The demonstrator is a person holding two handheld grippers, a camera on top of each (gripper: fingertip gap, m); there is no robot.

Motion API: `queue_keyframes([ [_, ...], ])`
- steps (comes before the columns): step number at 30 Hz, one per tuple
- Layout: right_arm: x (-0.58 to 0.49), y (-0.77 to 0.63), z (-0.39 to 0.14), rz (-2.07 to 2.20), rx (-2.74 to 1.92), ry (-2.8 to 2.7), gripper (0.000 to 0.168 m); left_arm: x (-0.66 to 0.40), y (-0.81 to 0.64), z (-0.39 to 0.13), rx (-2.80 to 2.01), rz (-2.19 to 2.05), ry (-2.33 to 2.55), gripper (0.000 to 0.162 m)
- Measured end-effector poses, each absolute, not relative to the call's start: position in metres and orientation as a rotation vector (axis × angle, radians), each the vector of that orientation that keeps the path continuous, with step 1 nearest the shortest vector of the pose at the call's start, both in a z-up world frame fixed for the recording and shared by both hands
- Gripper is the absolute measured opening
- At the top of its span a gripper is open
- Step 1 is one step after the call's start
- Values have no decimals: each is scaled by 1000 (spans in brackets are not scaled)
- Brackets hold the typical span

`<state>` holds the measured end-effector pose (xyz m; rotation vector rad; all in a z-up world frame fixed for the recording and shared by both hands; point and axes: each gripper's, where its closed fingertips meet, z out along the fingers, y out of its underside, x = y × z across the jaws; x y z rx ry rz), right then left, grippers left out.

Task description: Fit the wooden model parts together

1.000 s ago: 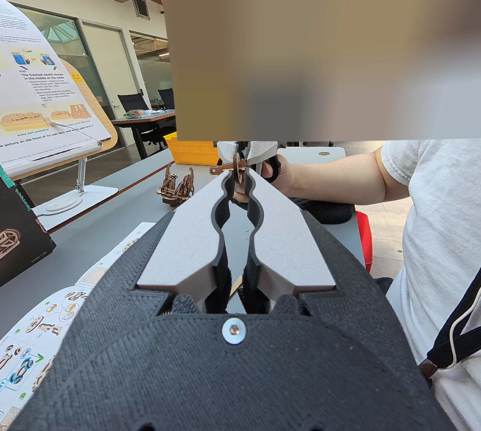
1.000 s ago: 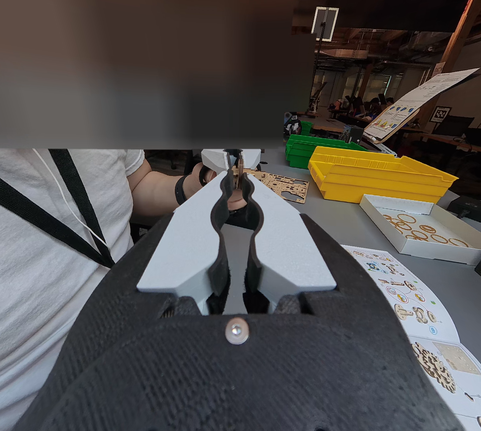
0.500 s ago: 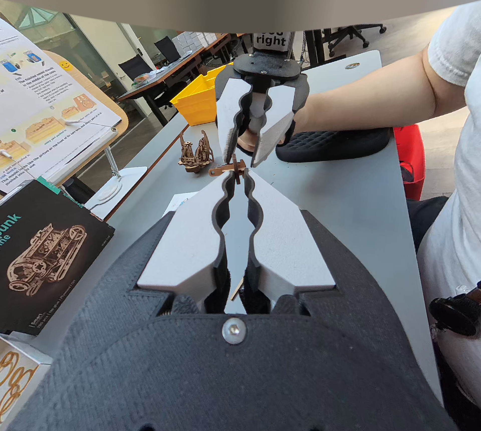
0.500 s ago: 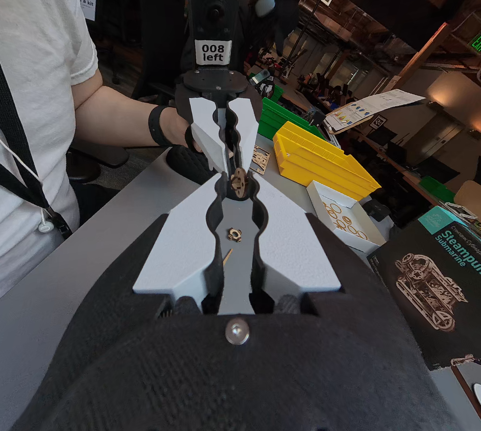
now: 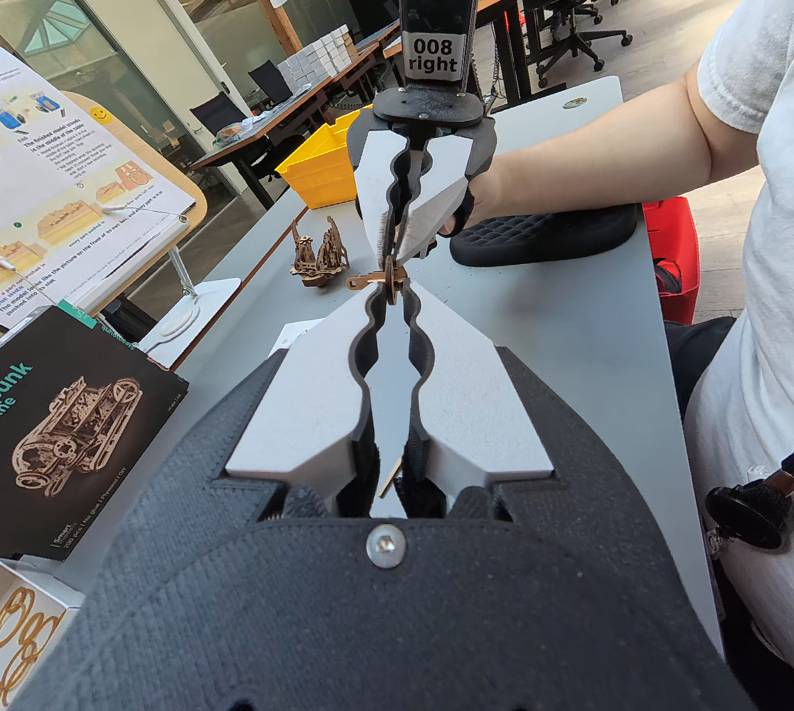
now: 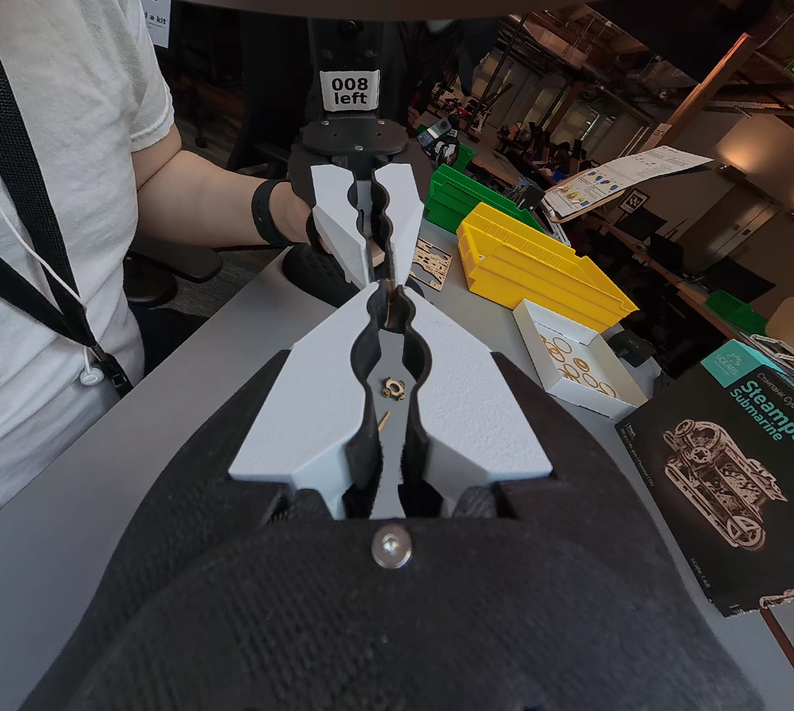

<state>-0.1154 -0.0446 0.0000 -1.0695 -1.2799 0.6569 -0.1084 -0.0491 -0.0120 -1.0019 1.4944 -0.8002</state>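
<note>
Wooden disc-and-shaft part [image 5: 383, 281] is sitting pinched at the left gripper [image 5: 392, 290] tips. Right gripper [image 5: 390, 251] is meeting it tip-to-tip, apparently clamping the disc edge. Mid press-fit; next needs straight axial push

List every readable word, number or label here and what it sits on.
I won't quote writing; these things bear it:
Right gripper: white tag, printed.
Left gripper: white label, printed.
Black box: lettering beside a model picture.
Instruction sheet on a stand: print.
Far sheet: too small to read.
</note>
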Motion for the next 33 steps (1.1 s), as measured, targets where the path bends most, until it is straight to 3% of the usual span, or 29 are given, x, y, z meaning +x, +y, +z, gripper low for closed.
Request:
queue_keyframes([
  [5,-114,-46,4,751,-1077,-1255,2,-108,-49,-9,-995,-837,1464,5],
  [10,-110,-39,9,837,-1125,-1181,18,-114,-44,-1,-1005,-919,1392,5],
  [14,-117,-39,-4,831,-1194,-1231,9,-115,-45,-2,-1003,-926,1396,5],
  [33,-121,-31,-58,638,-1498,-1418,5,-113,-38,-48,-1173,-834,1600,6],
])
